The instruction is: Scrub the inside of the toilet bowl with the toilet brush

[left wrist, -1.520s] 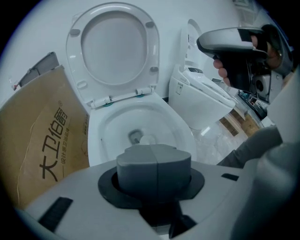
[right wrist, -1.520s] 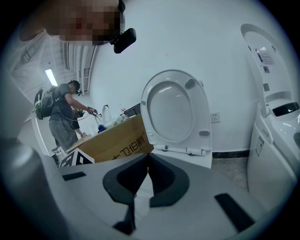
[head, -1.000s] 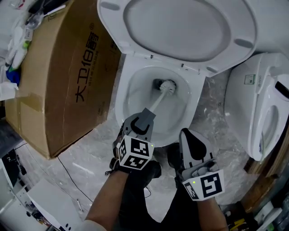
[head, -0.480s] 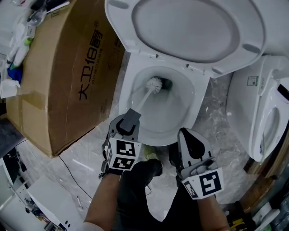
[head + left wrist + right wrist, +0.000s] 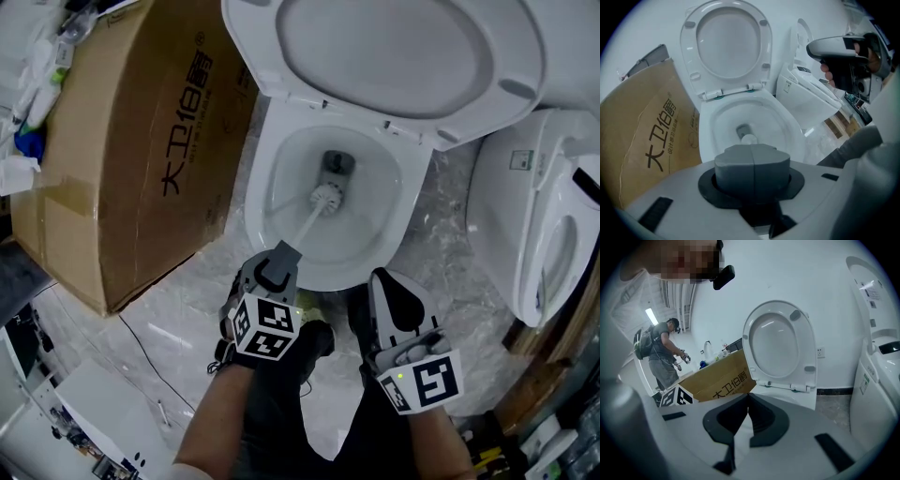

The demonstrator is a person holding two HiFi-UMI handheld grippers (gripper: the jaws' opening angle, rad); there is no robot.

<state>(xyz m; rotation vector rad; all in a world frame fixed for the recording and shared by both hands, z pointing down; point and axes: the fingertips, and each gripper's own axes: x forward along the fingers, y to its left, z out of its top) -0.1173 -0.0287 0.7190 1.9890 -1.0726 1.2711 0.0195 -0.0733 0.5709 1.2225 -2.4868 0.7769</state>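
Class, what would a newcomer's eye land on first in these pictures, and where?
The open white toilet bowl at the centre, with the toilet brush head down inside it, its handle clamped in the left gripper. Next, the big printed cardboard box standing left of the bowl.

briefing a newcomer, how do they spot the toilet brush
Find the open toilet beside the cardboard box. In its bowl is the toilet brush: a thin white handle running from the left tongs to a round white bristle head, the only loose thing there.
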